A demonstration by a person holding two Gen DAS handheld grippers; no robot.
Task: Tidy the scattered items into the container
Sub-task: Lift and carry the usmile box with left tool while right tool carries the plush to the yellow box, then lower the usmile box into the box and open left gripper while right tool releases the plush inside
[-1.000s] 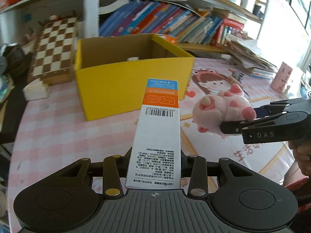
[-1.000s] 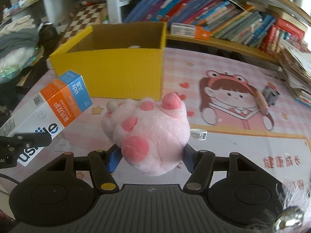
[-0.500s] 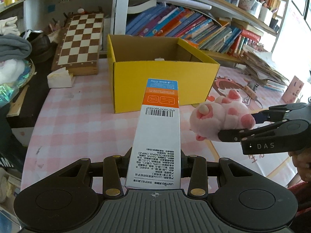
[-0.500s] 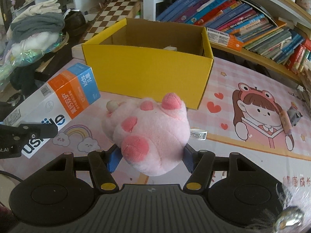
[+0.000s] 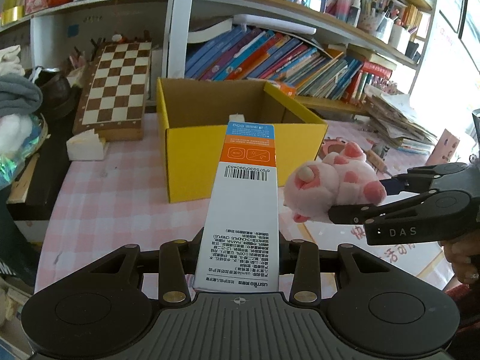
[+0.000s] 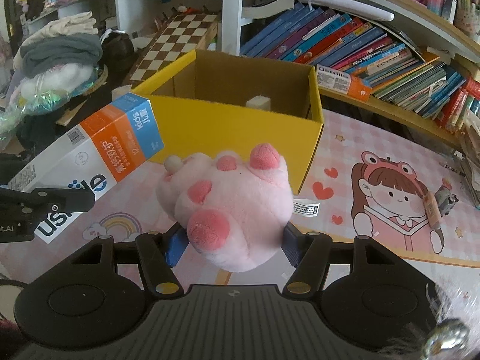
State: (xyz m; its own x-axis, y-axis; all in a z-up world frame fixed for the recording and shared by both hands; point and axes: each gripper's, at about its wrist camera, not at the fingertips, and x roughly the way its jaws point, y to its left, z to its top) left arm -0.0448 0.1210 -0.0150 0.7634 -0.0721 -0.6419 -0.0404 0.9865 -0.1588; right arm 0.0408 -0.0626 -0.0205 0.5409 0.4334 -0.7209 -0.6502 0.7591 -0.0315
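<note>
My left tongs [image 5: 238,258] pinch the carton [image 5: 244,198] low at its stiff, light near end, my right tongs [image 6: 231,243] squeeze the soft plush paw [image 6: 231,207] around its middle, both held above the counter [image 6: 375,150] just short of the yellow box [image 6: 240,123].

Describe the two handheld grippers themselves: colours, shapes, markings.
Both are matte black plastic. Each has a ribbed grey-black body, two round discs at its sides and brass-coloured screws on the linkage arms. The right gripper carries white "DAS" lettering on its side and blue pads on its fingers. The left gripper has long, slim black fingers. The hand holding the right one has painted nails.
</note>
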